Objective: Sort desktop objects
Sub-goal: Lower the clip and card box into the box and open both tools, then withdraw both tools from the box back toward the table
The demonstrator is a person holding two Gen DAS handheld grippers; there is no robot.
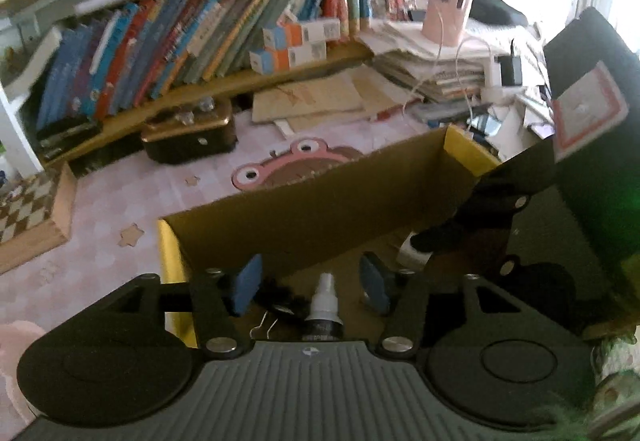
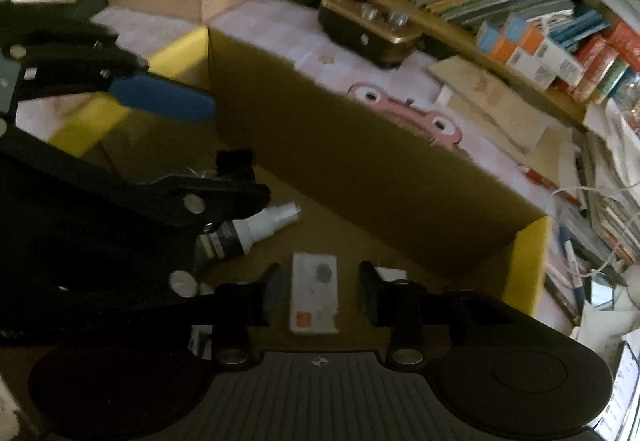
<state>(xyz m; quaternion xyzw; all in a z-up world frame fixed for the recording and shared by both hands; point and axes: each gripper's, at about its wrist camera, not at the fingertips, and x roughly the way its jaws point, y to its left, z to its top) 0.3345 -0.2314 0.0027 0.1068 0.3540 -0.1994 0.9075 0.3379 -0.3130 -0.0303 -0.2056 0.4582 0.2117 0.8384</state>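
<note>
Nearest the lens, left gripper [image 1: 312,283] with blue pads [image 1: 245,283] spread apart, nothing clamped, poised over the cardboard box [image 1: 320,209]. Between the pads, lower down, a small spray bottle [image 1: 322,307] with white nozzle and dark body, lying on the box floor; bottom end cut off by the gripper's grey body. Beside the bottle, a tangle of thin wire and something black, too dim to make out. Right gripper [image 2: 318,291] likewise parted, straddling a white card-like box [image 2: 314,293] flat on the box floor, pads on either side, contact not discernible. Same spray bottle [image 2: 250,231] seen from the right wrist view, tilted, partly hidden under the left gripper's black linkage. Further out, yellow flaps [image 2: 526,261] at the box corners, tall brown wall blocking the worktop behind. Past the wall, a pink frog-eyed mat [image 1: 296,165], its lower part hidden by the cardboard. Beyond that, a dark gold-trimmed case [image 1: 188,133], loose brown paper sheets [image 1: 316,99], a stack of papers [image 1: 436,61] topped by a pink cup [image 1: 448,3], and a row of leaning books [image 1: 168,45] on a shelf, all motion-blurred, titles unreadable. Right edge of the left wrist view blotted out by the right gripper's black housing.
</note>
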